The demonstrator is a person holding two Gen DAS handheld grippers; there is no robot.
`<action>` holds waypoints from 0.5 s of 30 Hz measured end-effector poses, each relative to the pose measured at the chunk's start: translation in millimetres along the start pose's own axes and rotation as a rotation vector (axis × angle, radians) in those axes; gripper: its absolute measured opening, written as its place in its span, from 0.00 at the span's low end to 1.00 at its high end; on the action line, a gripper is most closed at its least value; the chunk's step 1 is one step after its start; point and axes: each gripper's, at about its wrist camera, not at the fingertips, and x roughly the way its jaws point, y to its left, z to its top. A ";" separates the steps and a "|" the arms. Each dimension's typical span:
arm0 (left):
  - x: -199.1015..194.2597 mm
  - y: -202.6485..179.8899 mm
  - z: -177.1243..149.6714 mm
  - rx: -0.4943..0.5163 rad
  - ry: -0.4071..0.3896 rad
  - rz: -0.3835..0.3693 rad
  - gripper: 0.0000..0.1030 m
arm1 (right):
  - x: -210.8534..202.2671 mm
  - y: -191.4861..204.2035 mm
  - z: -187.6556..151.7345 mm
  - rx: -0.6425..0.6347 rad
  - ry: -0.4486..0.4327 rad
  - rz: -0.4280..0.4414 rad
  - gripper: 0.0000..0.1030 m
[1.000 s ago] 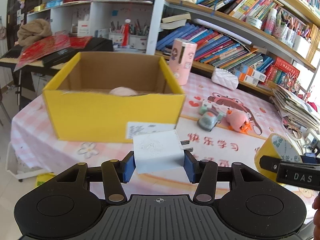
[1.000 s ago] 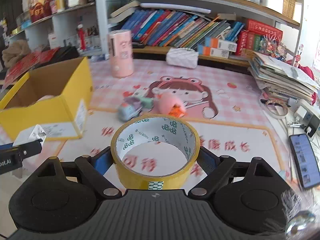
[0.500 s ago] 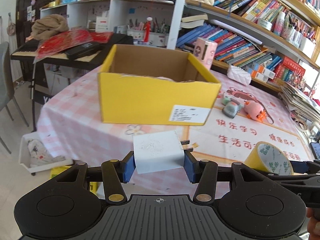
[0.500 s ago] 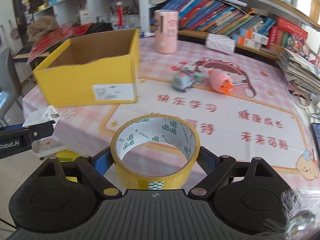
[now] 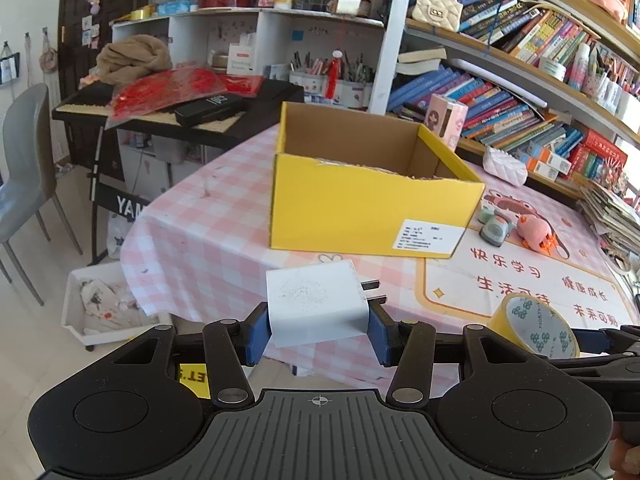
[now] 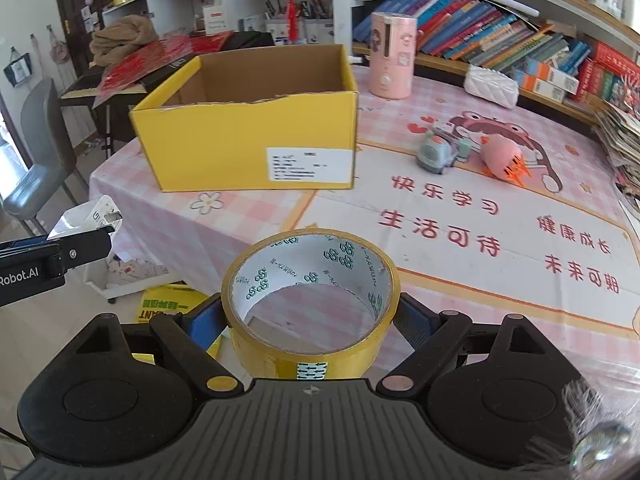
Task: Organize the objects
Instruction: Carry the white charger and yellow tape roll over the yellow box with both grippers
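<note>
My left gripper [image 5: 318, 330] is shut on a white plug adapter [image 5: 316, 304] with its prongs to the right, held off the table's front edge. My right gripper [image 6: 310, 322] is shut on a yellow tape roll [image 6: 310, 300], which also shows in the left wrist view [image 5: 534, 330]. The open yellow cardboard box [image 5: 360, 208] stands on the pink checked table [image 5: 200, 232]; it also shows in the right wrist view [image 6: 248, 140]. The adapter shows at the left in the right wrist view [image 6: 86, 216].
A grey toy car [image 6: 436, 154] and a pink toy [image 6: 502, 158] lie on the table right of the box. A pink cylinder [image 6: 390, 60] and a white pouch [image 6: 490, 86] stand behind. Bookshelves [image 5: 500, 92] back the table. A grey chair [image 5: 24, 168], a keyboard [image 5: 172, 108] and a floor bin [image 5: 104, 304] are on the left.
Both grippers have pulled back and to the left, away from the box, each still holding its object. The box now looks smaller and farther off.
</note>
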 end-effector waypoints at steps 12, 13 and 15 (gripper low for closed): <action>-8.4 9.5 6.5 0.010 -0.040 0.003 0.48 | 1.0 16.7 6.8 -0.027 -0.010 0.022 0.85; -8.4 8.4 8.1 0.013 -0.044 -0.001 0.48 | 0.9 16.6 8.2 -0.027 -0.015 0.019 0.85; -8.5 7.0 13.2 0.021 -0.055 -0.010 0.48 | 0.4 15.5 11.8 -0.027 -0.029 0.014 0.85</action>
